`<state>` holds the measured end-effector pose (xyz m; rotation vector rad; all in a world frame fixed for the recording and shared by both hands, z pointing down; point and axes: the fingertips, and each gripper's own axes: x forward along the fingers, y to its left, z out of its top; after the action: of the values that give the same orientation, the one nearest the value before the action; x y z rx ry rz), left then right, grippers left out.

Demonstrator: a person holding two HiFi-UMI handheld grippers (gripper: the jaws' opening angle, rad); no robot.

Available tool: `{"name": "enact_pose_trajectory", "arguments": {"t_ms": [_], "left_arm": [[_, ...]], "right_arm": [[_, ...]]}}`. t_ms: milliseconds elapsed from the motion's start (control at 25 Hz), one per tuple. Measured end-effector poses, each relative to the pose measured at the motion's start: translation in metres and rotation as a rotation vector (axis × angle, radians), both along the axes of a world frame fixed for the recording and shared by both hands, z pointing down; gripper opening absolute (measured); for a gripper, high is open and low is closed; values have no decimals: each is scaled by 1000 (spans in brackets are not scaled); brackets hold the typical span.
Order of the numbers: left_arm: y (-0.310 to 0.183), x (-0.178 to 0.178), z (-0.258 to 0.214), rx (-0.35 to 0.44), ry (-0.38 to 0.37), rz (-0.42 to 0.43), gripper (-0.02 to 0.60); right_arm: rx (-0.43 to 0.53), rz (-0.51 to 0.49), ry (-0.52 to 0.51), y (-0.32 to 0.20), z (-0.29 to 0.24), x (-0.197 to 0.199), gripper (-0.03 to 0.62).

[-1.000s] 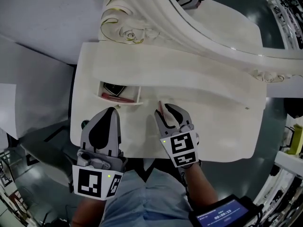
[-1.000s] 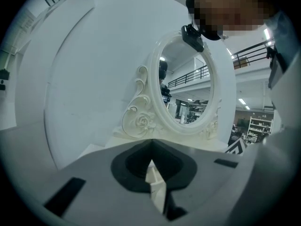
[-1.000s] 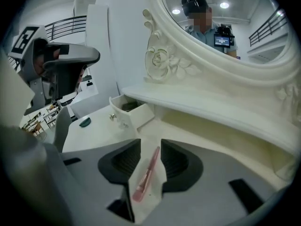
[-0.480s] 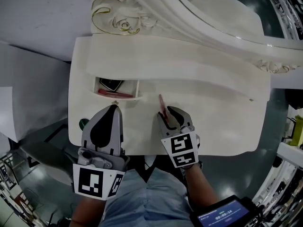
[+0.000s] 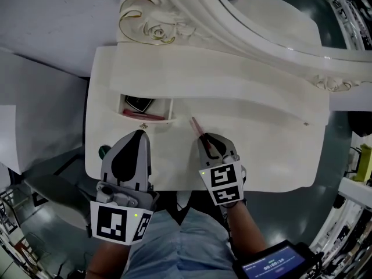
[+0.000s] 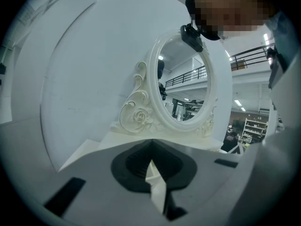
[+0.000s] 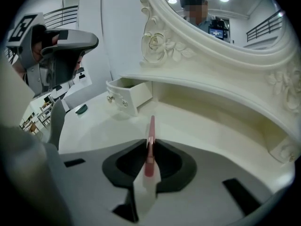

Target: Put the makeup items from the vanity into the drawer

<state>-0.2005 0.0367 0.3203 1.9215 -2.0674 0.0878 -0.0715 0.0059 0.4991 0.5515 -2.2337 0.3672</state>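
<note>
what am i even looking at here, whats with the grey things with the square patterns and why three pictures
A person stands at a white vanity table with a mirror in a carved white frame, holding a grey hand-held claw in each hand. The patterned cubes are part of those tools. The head view comes from a camera on the person's head, looking down. The other two views come from cameras riding on each claw, looking along its jaws. The left claw is shut and empty. The right claw is closing its jaws on a slim pink makeup stick, which pokes forward from between them. A small white drawer stands open with a dark item and a pink item inside. A small green object lies near the table's left edge.
</note>
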Motion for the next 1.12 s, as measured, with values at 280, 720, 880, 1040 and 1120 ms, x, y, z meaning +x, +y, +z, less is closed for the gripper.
{"name": "enact_pose_trajectory", "arguments": {"t_ms": [280, 720, 880, 1040, 1120], "left_arm": [[3, -11, -24, 58, -10, -23, -2], [24, -62, -46, 115, -29, -163, -2], [33, -88, -38, 98, -20, -218, -2], [37, -106, -30, 85, -5, -255, -2], [38, -112, -27, 81, 2, -268, -2]], "right_arm": [[93, -45, -35, -17, -43, -14, 52], [152, -392, -141, 4, -86, -95, 52], [160, -496, -111, 12, -77, -120, 51], [152, -554, -120, 13, -74, -139, 52], [160, -558, -133, 9, -76, -146, 54]]}}
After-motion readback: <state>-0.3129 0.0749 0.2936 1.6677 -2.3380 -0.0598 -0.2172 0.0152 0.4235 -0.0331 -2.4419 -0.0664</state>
